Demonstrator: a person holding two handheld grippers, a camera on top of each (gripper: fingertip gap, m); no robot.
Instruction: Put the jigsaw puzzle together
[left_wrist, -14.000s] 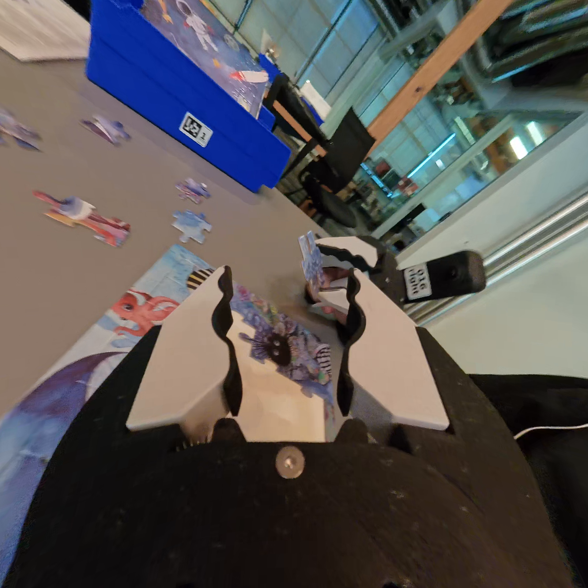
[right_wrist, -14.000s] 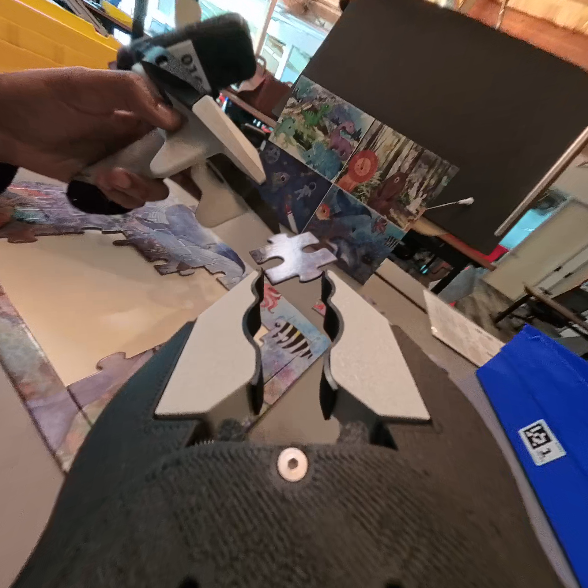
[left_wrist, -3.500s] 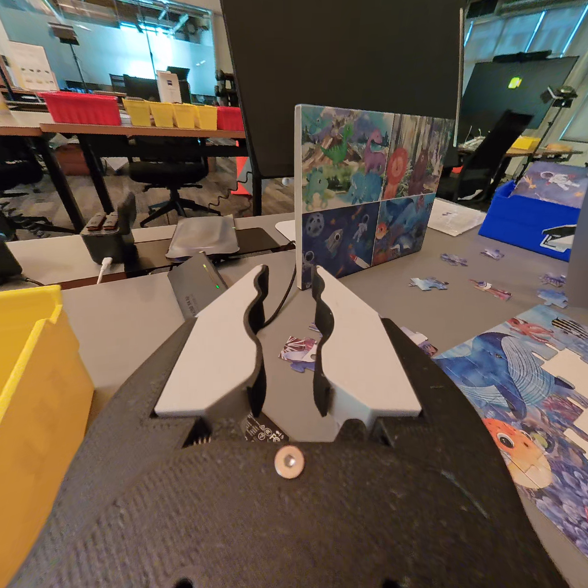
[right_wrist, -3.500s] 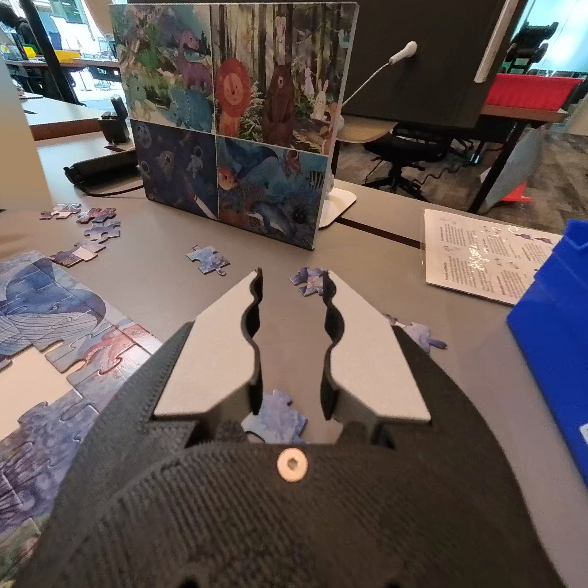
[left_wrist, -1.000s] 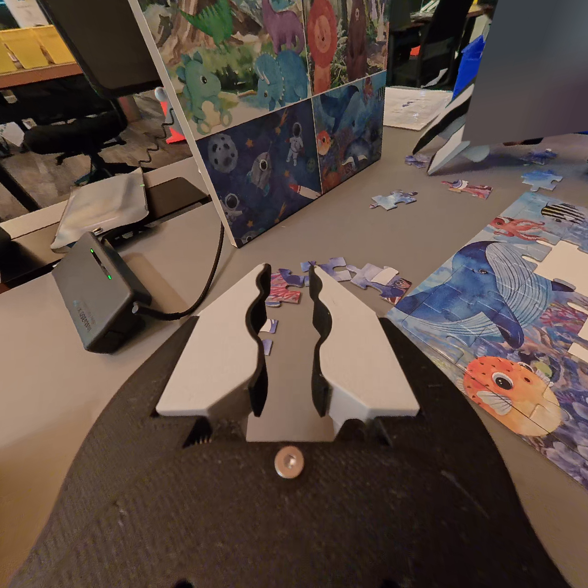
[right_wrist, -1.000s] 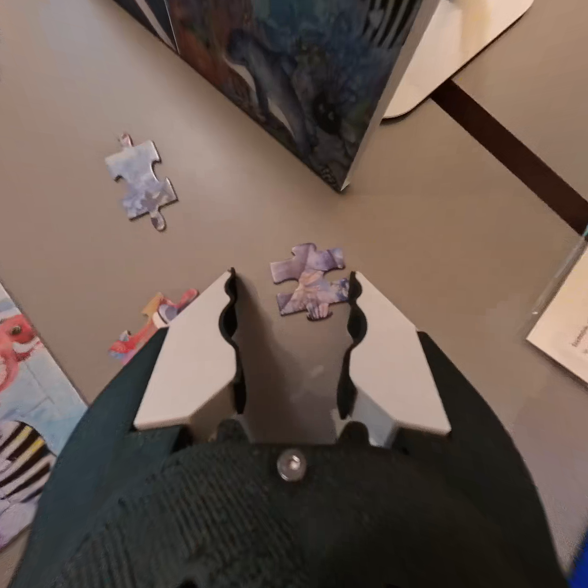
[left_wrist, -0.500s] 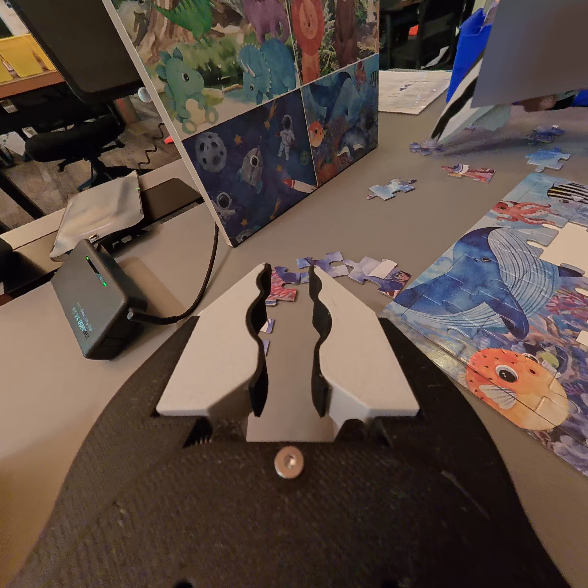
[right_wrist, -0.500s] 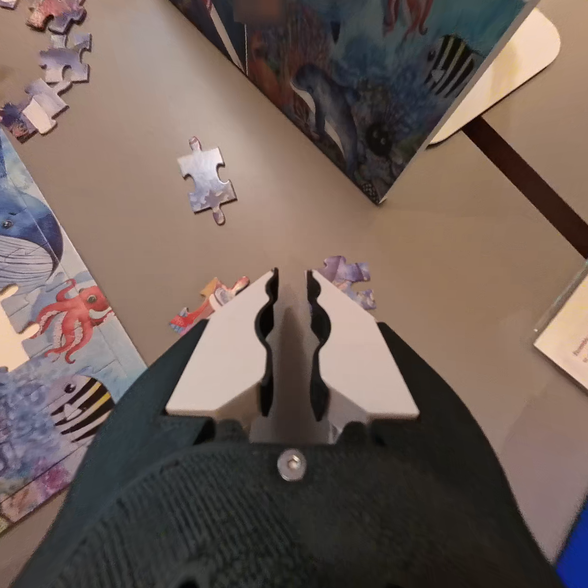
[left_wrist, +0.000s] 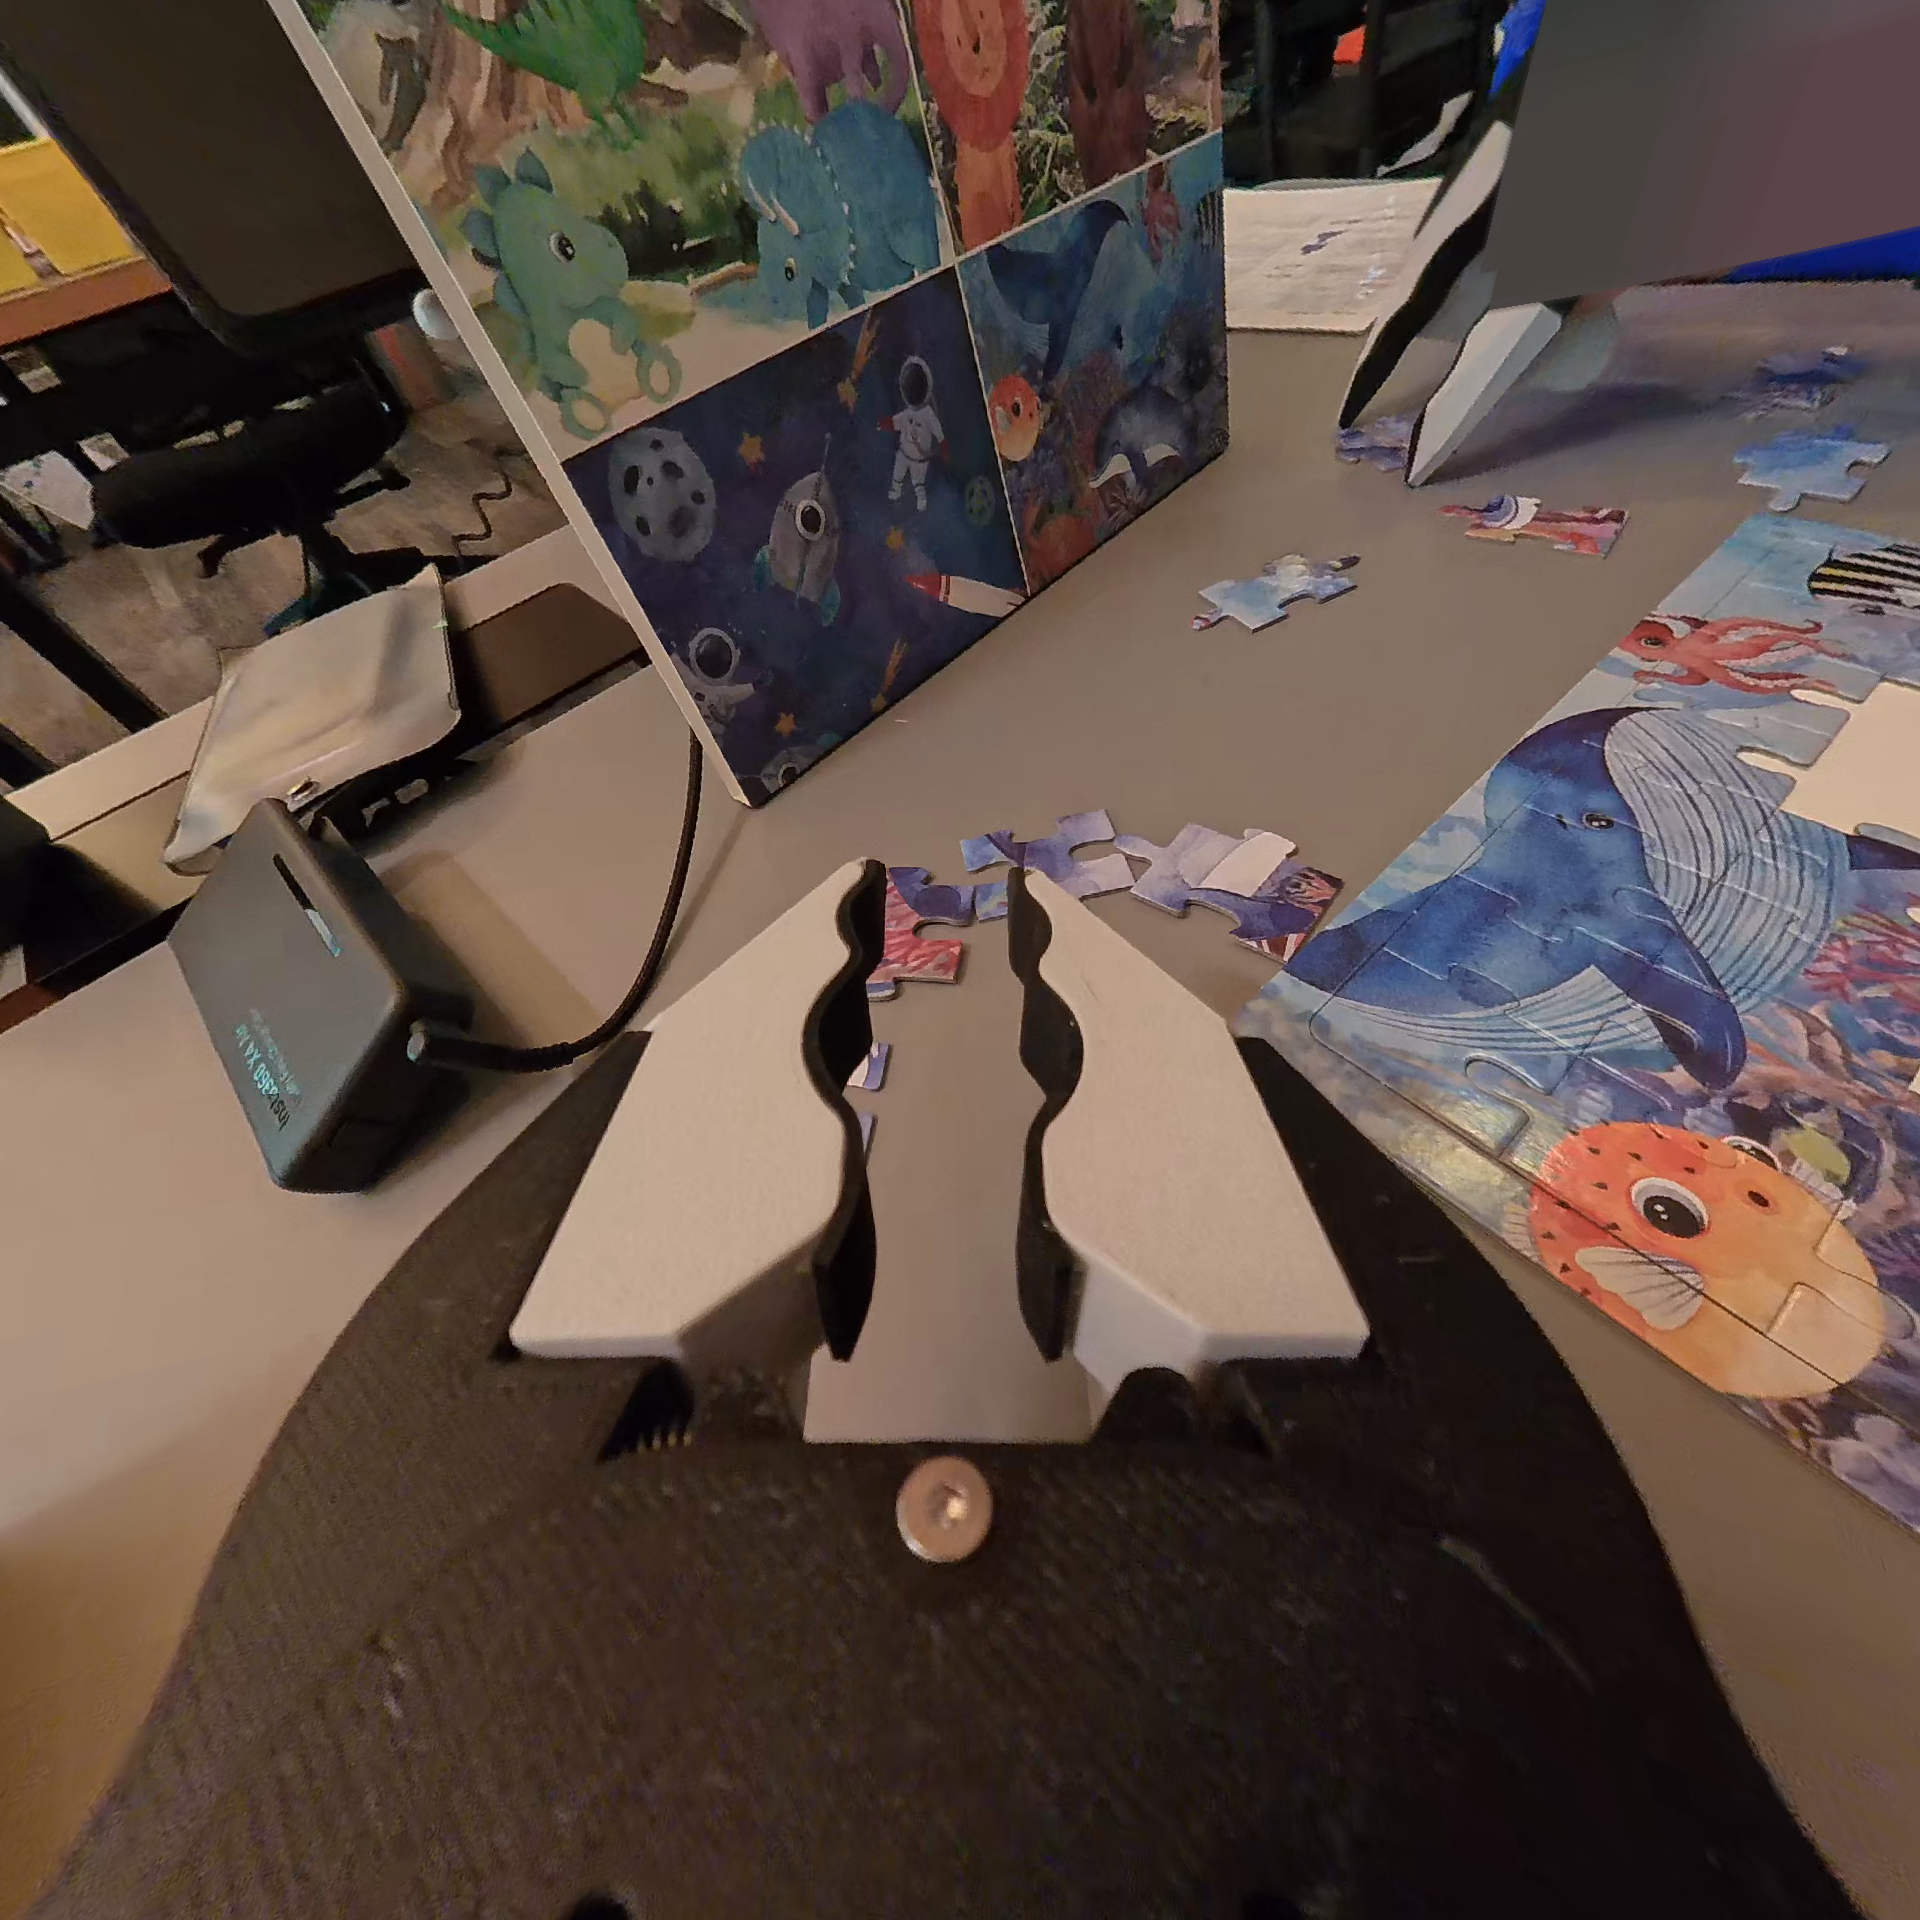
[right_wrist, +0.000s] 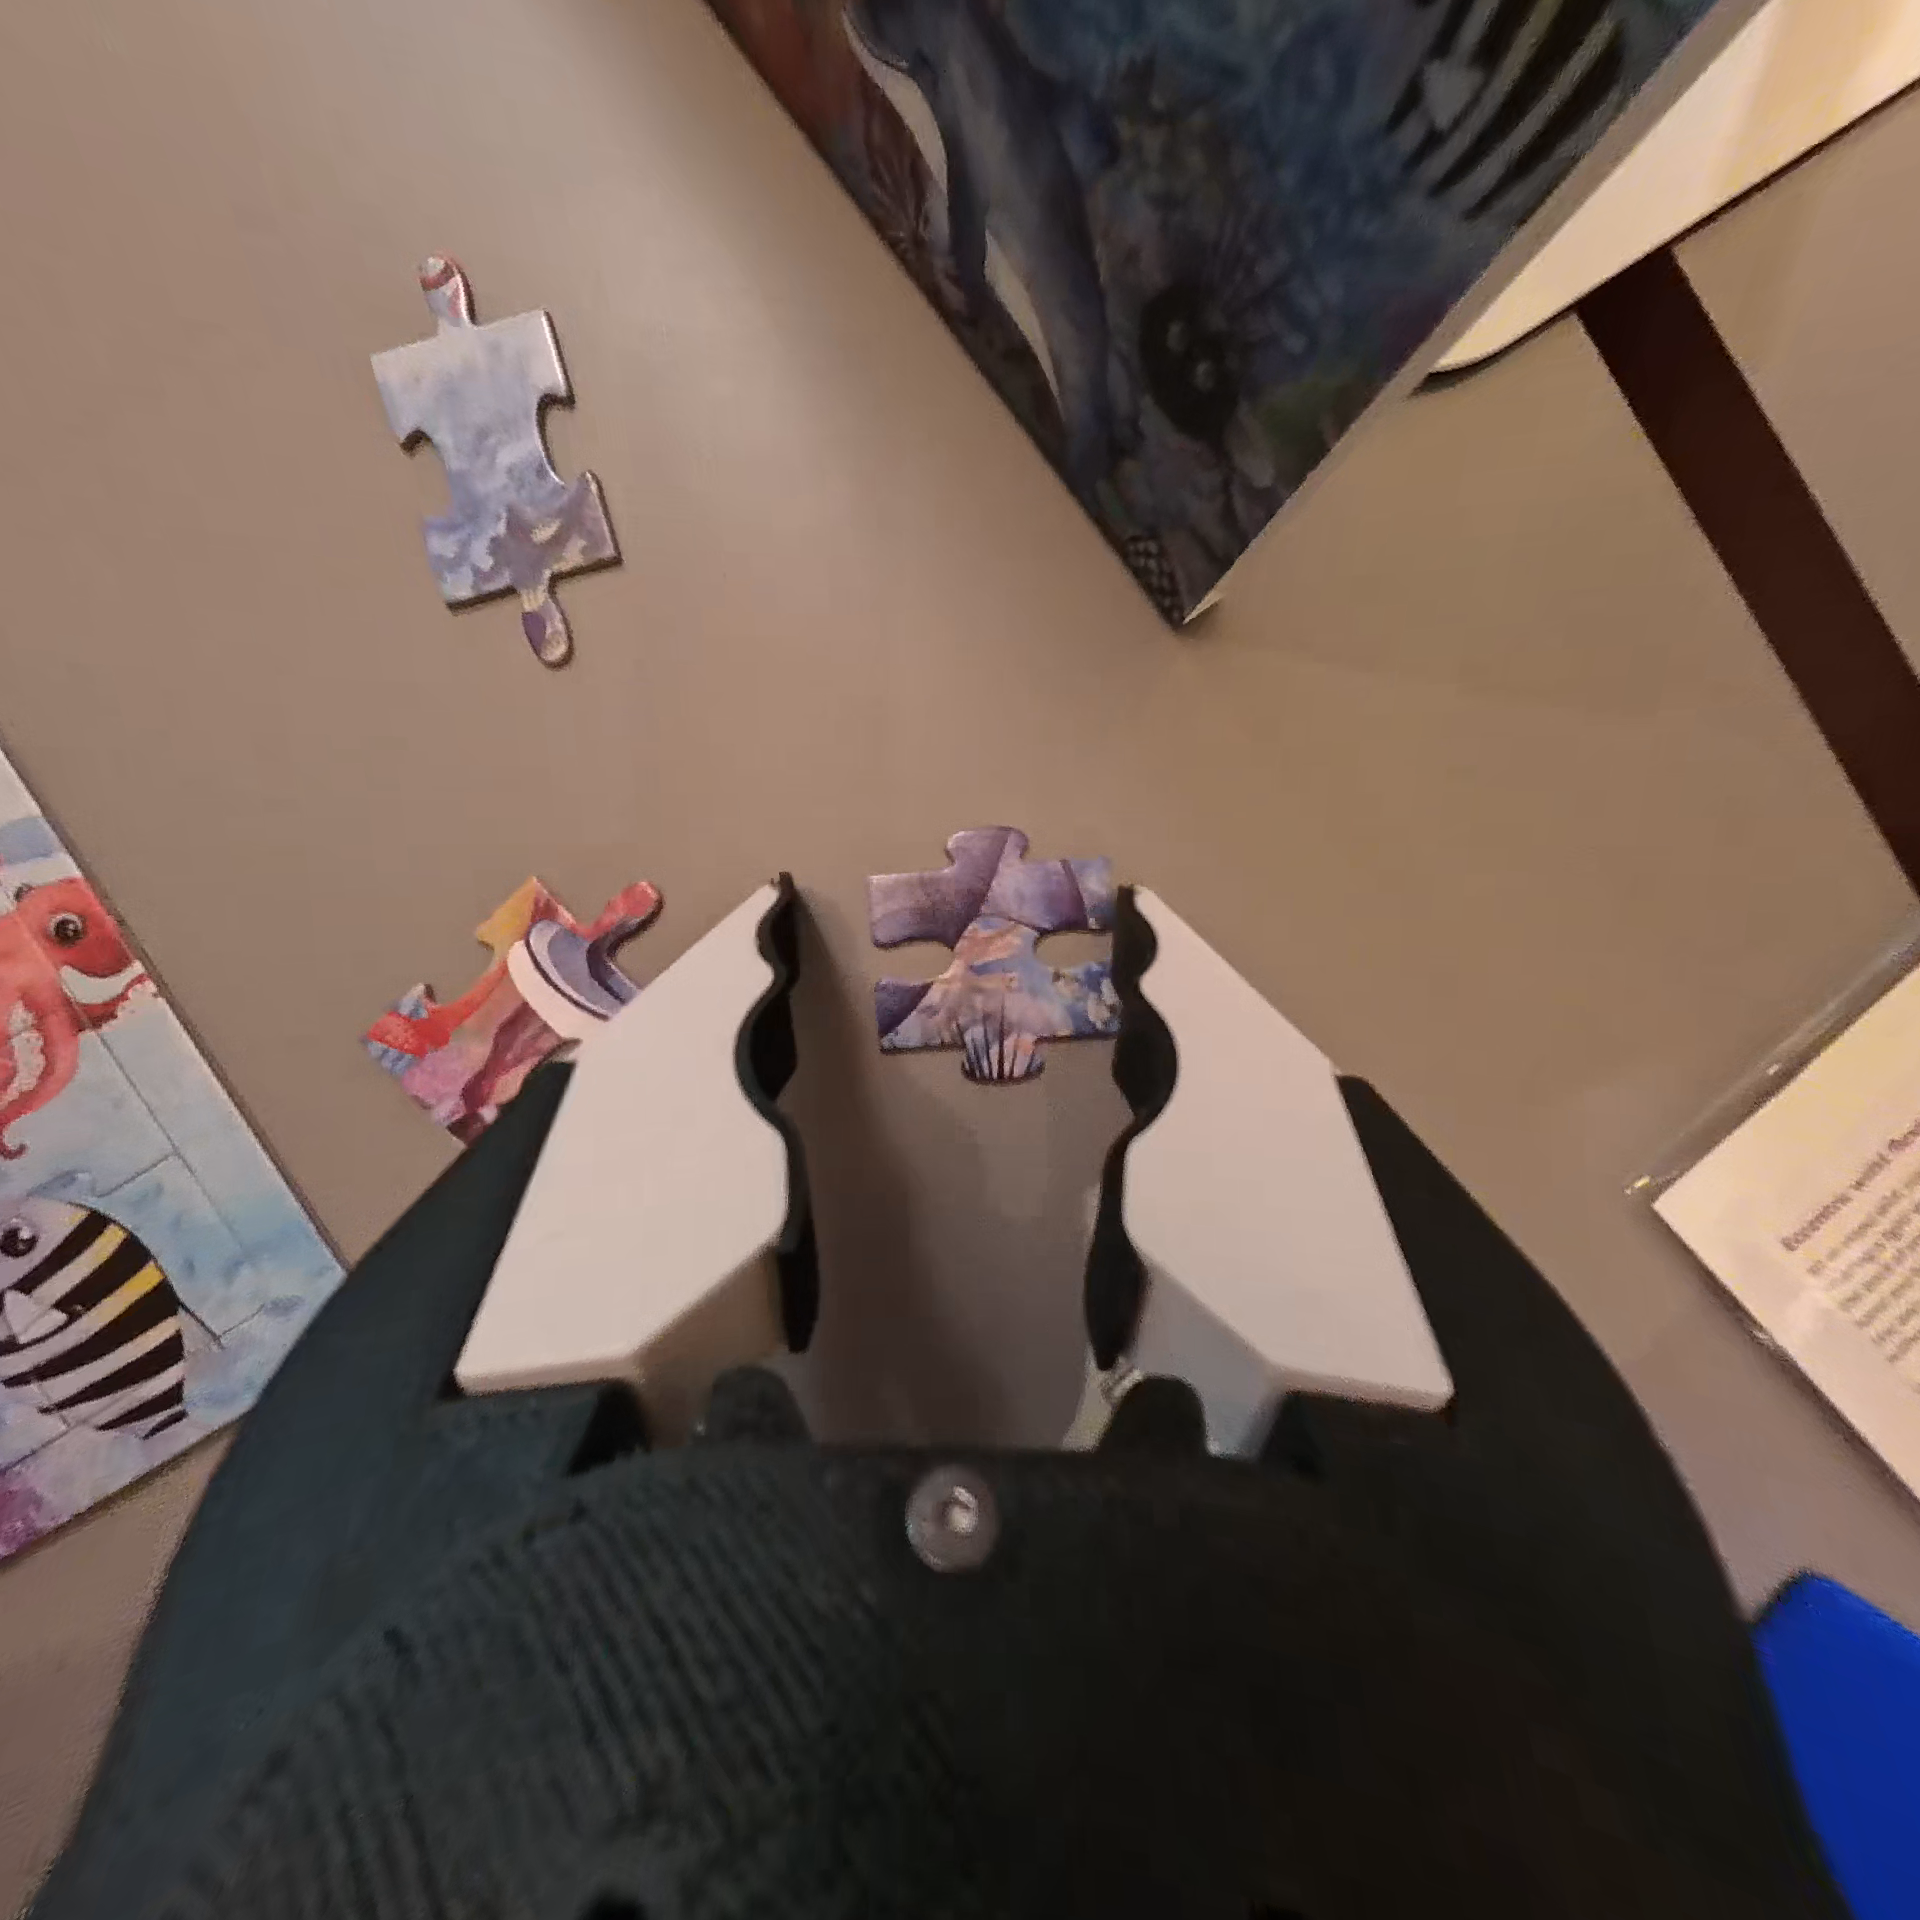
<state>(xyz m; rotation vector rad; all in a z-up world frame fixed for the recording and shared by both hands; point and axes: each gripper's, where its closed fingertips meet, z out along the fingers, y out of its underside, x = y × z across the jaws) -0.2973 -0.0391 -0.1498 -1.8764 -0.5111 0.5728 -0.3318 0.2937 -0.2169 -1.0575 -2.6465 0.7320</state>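
Note:
The partly built sea puzzle (left_wrist: 1662, 935) lies on the grey table at the right; its edge also shows in the right wrist view (right_wrist: 104, 1039). My right gripper (right_wrist: 956, 888) is open, low over the table, with a purple loose piece (right_wrist: 992, 956) lying flat between its fingertips. The right fingertip (right_wrist: 1127, 914) touches that piece's edge. In the left wrist view the right gripper (left_wrist: 1423, 436) shows far off on that piece (left_wrist: 1366, 442). My left gripper (left_wrist: 943, 883) is empty, its jaws a narrow gap apart, just short of a cluster of loose pieces (left_wrist: 1049, 862).
A picture board (left_wrist: 831, 416) stands behind the pieces; its corner is near the right gripper (right_wrist: 1195, 260). Loose pieces: light blue (right_wrist: 488, 457), red-orange (right_wrist: 509, 997). A black box with a cable (left_wrist: 291, 997) is left. A paper sheet (right_wrist: 1818, 1226) and a blue bin (right_wrist: 1849, 1704) are right. Spacing between my two grippers at the tips: around 35 cm. To the partly built sea puzzle (left_wrist: 1662, 935): left tips about 15 cm, right tips about 25 cm.
My right gripper has opened from almost shut and come down closer to the table, so the purple piece now sits between its fingers. The left gripper has edged slightly forward, its gap unchanged.

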